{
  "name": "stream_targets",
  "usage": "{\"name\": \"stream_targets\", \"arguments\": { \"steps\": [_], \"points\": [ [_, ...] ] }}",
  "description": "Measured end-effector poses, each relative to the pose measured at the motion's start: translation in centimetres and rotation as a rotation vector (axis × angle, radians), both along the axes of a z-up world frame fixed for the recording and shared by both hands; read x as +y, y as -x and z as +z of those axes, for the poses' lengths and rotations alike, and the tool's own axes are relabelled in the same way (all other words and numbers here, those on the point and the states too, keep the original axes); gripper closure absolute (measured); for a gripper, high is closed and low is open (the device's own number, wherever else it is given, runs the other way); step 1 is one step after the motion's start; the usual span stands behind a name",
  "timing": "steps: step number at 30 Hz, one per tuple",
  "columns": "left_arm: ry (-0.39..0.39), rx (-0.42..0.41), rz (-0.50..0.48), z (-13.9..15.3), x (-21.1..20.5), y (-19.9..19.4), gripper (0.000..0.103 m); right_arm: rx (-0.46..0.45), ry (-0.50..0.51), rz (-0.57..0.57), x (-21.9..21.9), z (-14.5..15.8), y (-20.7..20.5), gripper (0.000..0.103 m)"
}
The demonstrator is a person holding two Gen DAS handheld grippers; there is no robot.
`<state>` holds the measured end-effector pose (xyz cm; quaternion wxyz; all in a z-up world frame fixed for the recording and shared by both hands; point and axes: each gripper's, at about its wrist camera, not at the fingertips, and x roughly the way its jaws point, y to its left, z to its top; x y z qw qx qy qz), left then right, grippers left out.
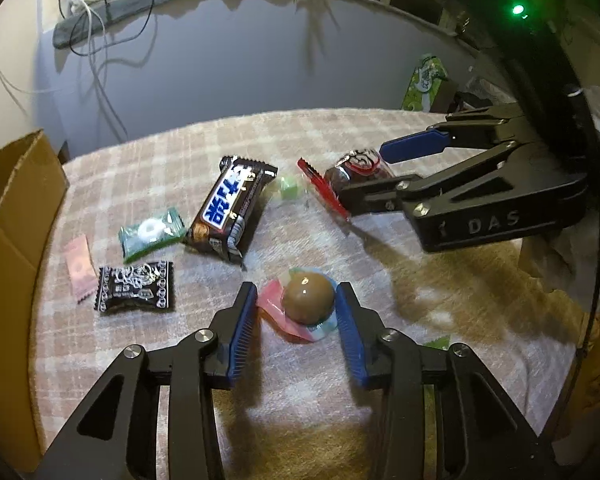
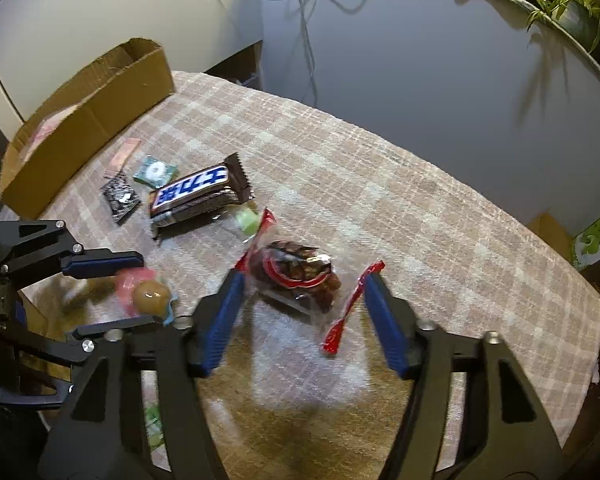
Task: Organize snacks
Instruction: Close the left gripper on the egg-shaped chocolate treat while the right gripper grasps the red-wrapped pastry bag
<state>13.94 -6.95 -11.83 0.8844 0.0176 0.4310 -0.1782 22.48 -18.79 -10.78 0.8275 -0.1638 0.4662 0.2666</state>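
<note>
A round brown candy (image 1: 308, 298) in a pink and blue wrapper lies on the plaid tablecloth (image 1: 340, 380). My left gripper (image 1: 296, 286) stands open around it, with a gap at the left pad. A clear packet of dark snacks (image 2: 296, 276) with red crimped ends sits between the fingers of my right gripper (image 2: 303, 275), which is open and loosely flanks it. In the left wrist view the right gripper (image 1: 364, 172) comes in from the right over that packet (image 1: 356, 168). The left gripper (image 2: 150, 288) shows at the left of the right wrist view.
A brown chocolate bar (image 1: 230, 210), a green mint packet (image 1: 152, 234), a black sweet packet (image 1: 136, 286), a pink sachet (image 1: 78, 270) and a small green candy (image 1: 290, 190) lie on the cloth. An open cardboard box (image 2: 88, 120) stands at the left edge.
</note>
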Motion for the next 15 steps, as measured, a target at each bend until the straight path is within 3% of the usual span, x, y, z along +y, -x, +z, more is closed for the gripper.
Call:
{"name": "stream_targets", "arguments": {
  "steps": [4,9,10,13,15],
  "points": [
    [-0.003,-0.004,-0.005,-0.1,-0.1,0.0,0.065,0.007,0.001,-0.008,0.0,-0.5,-0.6,0.022],
    [0.003,-0.006,-0.004,-0.1,0.0,-0.1,0.066,0.040,-0.021,0.001,0.6,-1.3,-1.0,0.022],
    [0.002,-0.008,-0.004,-0.1,-0.1,-0.1,0.067,0.040,-0.023,0.004,0.7,-1.4,-1.0,0.028],
    [0.005,-0.014,-0.004,0.0,0.0,0.1,0.071,0.039,-0.035,0.003,0.8,-1.2,-0.9,0.060],
    [0.011,-0.023,-0.008,0.3,0.1,0.3,0.075,0.035,-0.033,0.003,0.9,-0.9,-0.8,0.061]
  ]
}}
